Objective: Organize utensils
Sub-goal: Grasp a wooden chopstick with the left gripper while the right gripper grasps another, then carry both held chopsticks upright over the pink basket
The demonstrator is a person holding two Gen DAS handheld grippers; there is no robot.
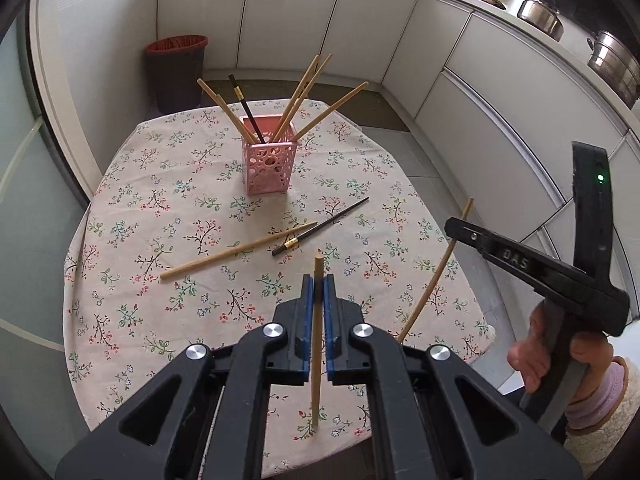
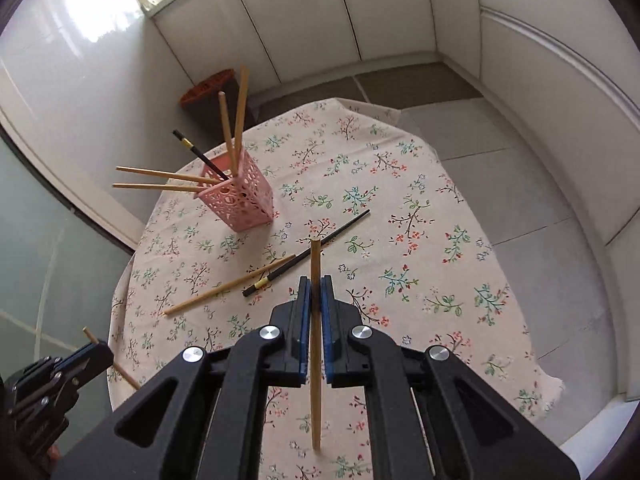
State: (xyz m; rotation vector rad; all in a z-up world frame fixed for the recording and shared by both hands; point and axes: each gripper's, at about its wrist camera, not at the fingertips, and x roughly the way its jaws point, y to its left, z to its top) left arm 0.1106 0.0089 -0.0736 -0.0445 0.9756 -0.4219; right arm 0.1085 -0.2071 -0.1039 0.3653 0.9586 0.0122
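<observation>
Blue-padded left gripper (image 1: 319, 280) is clamping a wooden chopstick (image 1: 317, 344) between its fingers, the stick running up past the tips and down below the jaws, over the near part of the table. Right gripper (image 2: 316, 282) is doing the same, clenched on its own wooden chopstick (image 2: 315, 344), which is standing almost upright in the jaws. In the left wrist view the right gripper (image 1: 452, 229) is showing at the right edge with its stick (image 1: 438, 276) slanting across it, and a hand (image 1: 560, 356) in a pale sleeve is gripping its handle. In the right wrist view the left gripper (image 2: 98, 350) is sitting at the lower left with its stick (image 2: 120, 372) poking out both sides.

Floral tablecloth (image 1: 160, 208) is covering the round table. Lying loose on it, in the middle, are a wooden chopstick (image 1: 236, 249) and a black chopstick (image 1: 320, 227) with a gold band; their ends are crossing or touching near the middle.

Farther back a pink perforated holder (image 1: 269, 166) is standing upright on the cloth, already carrying several wooden chopsticks fanning outward and one black one (image 1: 245, 108).

Behind the table a dark bin (image 1: 176, 72) with a red liner is standing on the floor by white cabinets (image 1: 360, 28). Metal pots (image 1: 540, 14) are sitting on the counter, upper right.
</observation>
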